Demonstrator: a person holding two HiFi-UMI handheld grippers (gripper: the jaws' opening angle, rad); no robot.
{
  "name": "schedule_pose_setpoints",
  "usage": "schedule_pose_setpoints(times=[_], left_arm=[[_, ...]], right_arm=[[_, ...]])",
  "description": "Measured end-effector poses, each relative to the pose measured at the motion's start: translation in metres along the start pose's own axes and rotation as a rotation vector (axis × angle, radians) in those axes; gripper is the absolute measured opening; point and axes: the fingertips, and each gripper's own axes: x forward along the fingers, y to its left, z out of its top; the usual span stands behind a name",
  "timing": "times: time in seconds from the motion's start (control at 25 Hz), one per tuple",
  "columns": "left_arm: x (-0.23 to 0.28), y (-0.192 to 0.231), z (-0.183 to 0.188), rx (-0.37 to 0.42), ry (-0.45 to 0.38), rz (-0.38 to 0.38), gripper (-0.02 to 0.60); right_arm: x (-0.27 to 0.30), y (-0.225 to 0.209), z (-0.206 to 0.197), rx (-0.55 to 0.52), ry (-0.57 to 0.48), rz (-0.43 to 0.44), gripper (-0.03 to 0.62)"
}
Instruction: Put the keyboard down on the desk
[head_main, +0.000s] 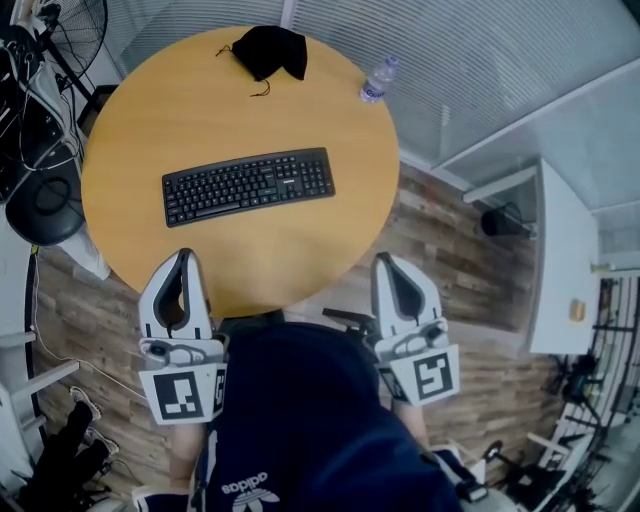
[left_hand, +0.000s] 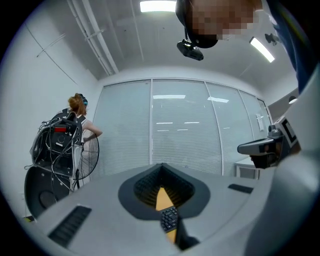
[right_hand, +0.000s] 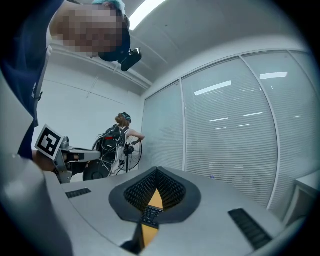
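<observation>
A black keyboard (head_main: 248, 186) lies flat on the round wooden desk (head_main: 340, 230), near its middle. My left gripper (head_main: 180, 270) hovers at the desk's near edge, shut and holding nothing. My right gripper (head_main: 392, 272) hangs just off the desk's near right edge, also shut and holding nothing. Both grippers are well short of the keyboard. Through the slit between the closed jaws, the left gripper view shows a sliver of the keyboard (left_hand: 169, 218) and desk (left_hand: 163, 199). In the right gripper view the same sliver of keyboard (right_hand: 150, 215) shows.
A black cloth pouch (head_main: 268, 50) and a plastic water bottle (head_main: 378, 80) sit at the desk's far edge. A fan and tangled cables (head_main: 40, 110) stand at the left, a white table (head_main: 560, 260) at the right. A person with a backpack rig (left_hand: 70, 135) stands by the blinds.
</observation>
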Motion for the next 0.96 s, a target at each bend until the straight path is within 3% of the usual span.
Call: schedule_pose_setpoints(times=[0.52,0.96], left_arm=[[0.002,-0.005,0.001,0.007,0.002,-0.022,0.002],[0.001,-0.001,0.006,0.009,-0.022,-0.032,0.002]], right_arm=[[-0.001,-0.001,-0.017,-0.011,0.098,0.01,0.003],[-0.003,-0.006,-0.011,-0.014,0.075,-0.016,0.003]])
